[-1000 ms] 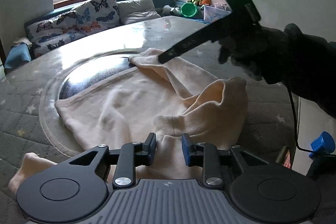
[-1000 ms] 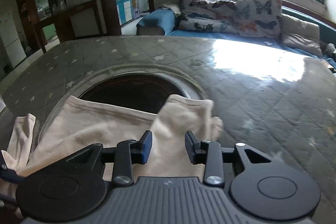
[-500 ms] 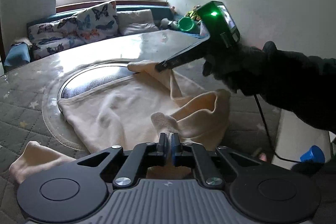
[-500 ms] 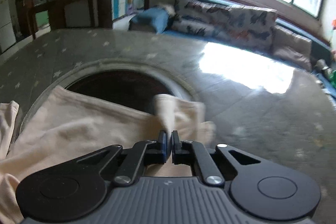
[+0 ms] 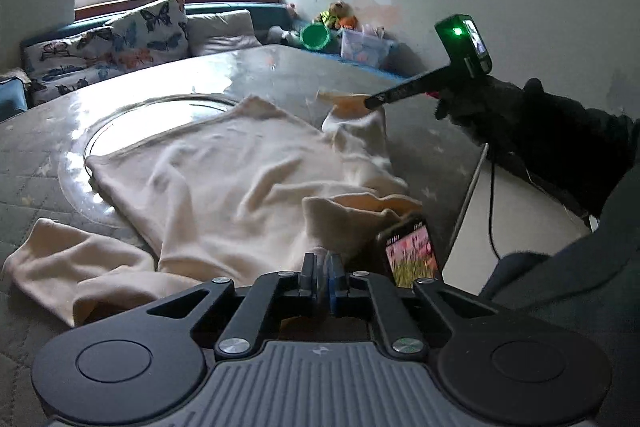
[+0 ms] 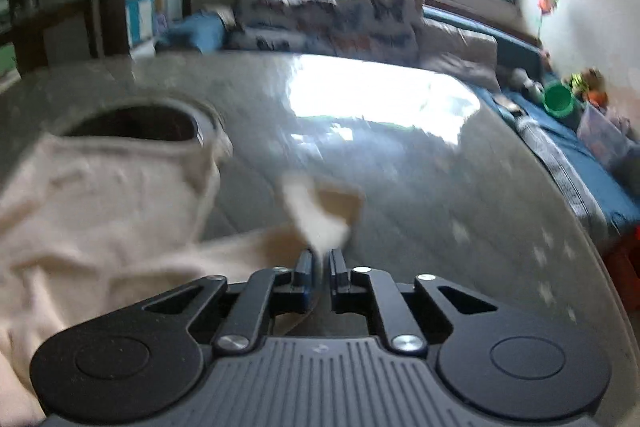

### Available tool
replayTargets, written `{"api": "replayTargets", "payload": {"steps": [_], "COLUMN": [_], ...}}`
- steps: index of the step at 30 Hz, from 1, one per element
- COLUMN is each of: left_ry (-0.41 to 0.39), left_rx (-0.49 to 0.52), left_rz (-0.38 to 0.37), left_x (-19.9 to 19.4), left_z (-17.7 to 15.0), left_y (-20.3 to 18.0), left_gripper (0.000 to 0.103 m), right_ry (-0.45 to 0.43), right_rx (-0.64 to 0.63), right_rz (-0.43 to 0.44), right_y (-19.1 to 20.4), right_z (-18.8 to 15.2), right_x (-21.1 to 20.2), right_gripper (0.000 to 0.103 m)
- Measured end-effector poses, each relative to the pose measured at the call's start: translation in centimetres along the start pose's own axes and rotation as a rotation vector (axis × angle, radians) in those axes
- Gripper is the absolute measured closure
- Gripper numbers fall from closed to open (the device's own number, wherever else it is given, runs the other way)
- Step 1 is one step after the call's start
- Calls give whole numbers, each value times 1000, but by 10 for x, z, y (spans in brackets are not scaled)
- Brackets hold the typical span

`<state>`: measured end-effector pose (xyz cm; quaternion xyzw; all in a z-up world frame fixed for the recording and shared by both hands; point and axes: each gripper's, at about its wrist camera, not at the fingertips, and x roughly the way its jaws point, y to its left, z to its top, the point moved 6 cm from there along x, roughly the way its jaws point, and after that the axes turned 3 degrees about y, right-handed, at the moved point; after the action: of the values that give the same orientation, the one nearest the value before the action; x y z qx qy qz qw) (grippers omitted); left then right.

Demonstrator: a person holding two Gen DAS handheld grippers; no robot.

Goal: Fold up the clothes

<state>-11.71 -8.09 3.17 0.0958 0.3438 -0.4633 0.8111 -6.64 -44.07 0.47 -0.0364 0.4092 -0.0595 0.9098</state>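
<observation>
Left wrist view: your left claw [image 5: 320,277] is clamped on the near edge of the cream garment [image 5: 224,183] spread across the table [image 5: 288,75], so keep that pinch low and level with the other hand. Right wrist view: your right claw [image 6: 320,267] pinches a far corner, lifted and blurred; draw it taut before folding over.

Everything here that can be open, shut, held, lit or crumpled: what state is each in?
Garment: spread on the table, wrinkled, unfolded.
Left gripper: shut on the garment.
Right gripper: shut on the garment, lifting a corner.
Phone: screen lit.
</observation>
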Motion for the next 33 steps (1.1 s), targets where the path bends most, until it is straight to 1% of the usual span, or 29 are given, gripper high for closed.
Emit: {"api": "replayTargets", "payload": {"steps": [2,4,5,6,7,9,12,13,16,17,18,20,26,27,28,29,30,32,33], "left_ry": [-22,-45,-56,-67,-77,-74,-22,-4,47,56,63,65,89,93,90,88,89,92,93], "left_rx": [0,0,-4,-17,-34,-91,-202,-219,-253,-254,-255,-256,-323,-330,-326,-320,-314,-310,-308], "left_rz": [21,42,61,108,153,228,342,364,422,424,427,439,454,451,451,451,449,448,448], "left_x": [-10,-20,-24,-26,-26,-19,9,19,47,55,61,70,90,94,95,97,99,101,102], "left_z": [5,11,14,20,25,35,44,45,49,51,53,55,61,60,61,61,62,63,64], "left_y": [8,16,22,32,43,68,113,123,148,153,157,164,189,193,194,195,195,198,200], "left_gripper": [95,86,77,75,75,74,74,74,74,68,61,56,56,58,59,63,76,87,92], "right_ry": [8,-14,-28,-38,-46,-57,-50,-43,-25,-18,-11,2,53,62,70,77,77,75,77], "right_rx": [19,39,45,49,52,53,41,36,21,15,9,-2,-14,-13,-13,-13,-17,-30,-36], "right_rz": [-6,2,17,40,66,123,217,243,284,290,293,295,303,304,305,306,308,317,320], "right_y": [-7,-13,-13,-11,-8,0,22,31,49,53,57,64,73,74,75,76,77,79,80], "right_z": [-3,4,10,16,22,34,49,56,70,74,77,82,90,89,89,89,89,91,93], "right_x": [-2,-7,-9,-10,-9,-7,8,16,36,42,47,58,90,95,99,103,105,107,107], "right_gripper": [92,89,87,81,74,69,69,69,69,69,69,69,68,68,68,68,68,68,72]}}
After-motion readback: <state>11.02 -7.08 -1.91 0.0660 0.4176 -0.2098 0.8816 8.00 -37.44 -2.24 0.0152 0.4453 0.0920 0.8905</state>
